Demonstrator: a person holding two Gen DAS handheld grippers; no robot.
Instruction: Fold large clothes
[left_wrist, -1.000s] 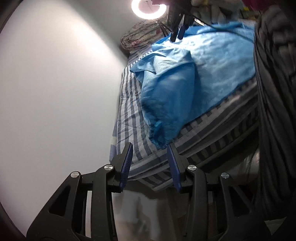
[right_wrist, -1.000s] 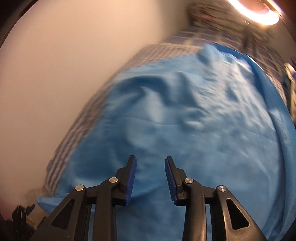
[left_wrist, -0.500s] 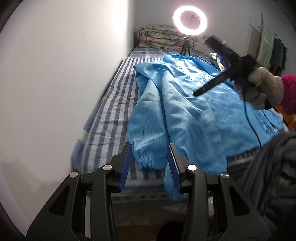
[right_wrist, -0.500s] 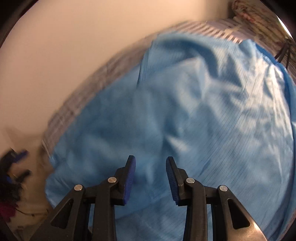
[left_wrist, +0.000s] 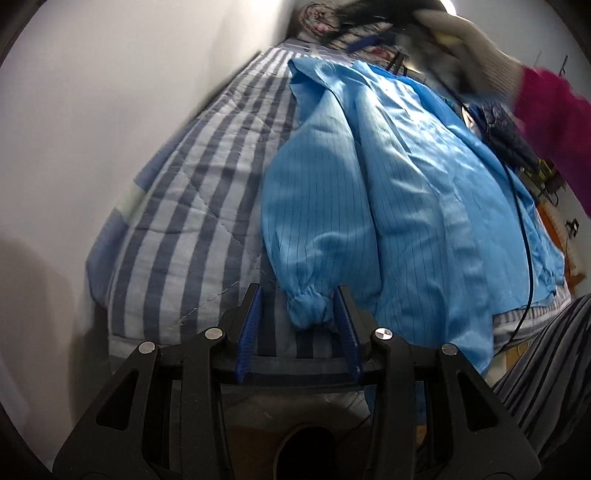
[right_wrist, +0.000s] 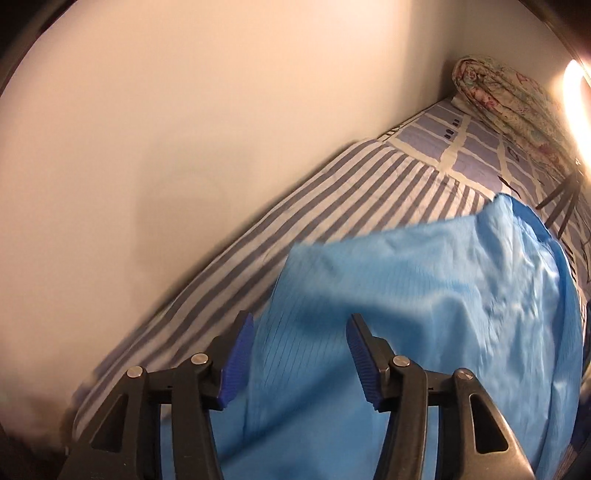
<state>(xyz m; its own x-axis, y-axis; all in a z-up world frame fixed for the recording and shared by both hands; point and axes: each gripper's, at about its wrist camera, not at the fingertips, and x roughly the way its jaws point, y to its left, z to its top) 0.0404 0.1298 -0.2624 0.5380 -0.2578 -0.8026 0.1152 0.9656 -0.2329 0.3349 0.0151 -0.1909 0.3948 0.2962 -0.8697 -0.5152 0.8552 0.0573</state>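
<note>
A large light-blue jacket (left_wrist: 406, 192) with thin dark pinstripes lies spread on a blue-and-white striped bed (left_wrist: 207, 192). One sleeve lies along its left side and ends in a gathered cuff (left_wrist: 308, 308). My left gripper (left_wrist: 298, 312) is open, its blue pads on either side of that cuff at the bed's near edge. My right gripper (right_wrist: 299, 343) is open and empty, just above the jacket's body (right_wrist: 424, 306). In the left wrist view the right hand, in a grey glove and magenta sleeve (left_wrist: 491, 70), is blurred over the jacket's far end.
A plain wall (left_wrist: 110, 92) runs along the bed's left side. A rolled floral quilt (right_wrist: 506, 99) lies at the bed's far end by a bright ring light (right_wrist: 576, 88) on a tripod. Dark clothing and clutter (left_wrist: 506, 136) sit to the right of the bed.
My left gripper has dropped closer to the bed's near edge, so the sleeve cuff now sits between its pads. My right gripper has swung toward the jacket's far end and the wall side.
</note>
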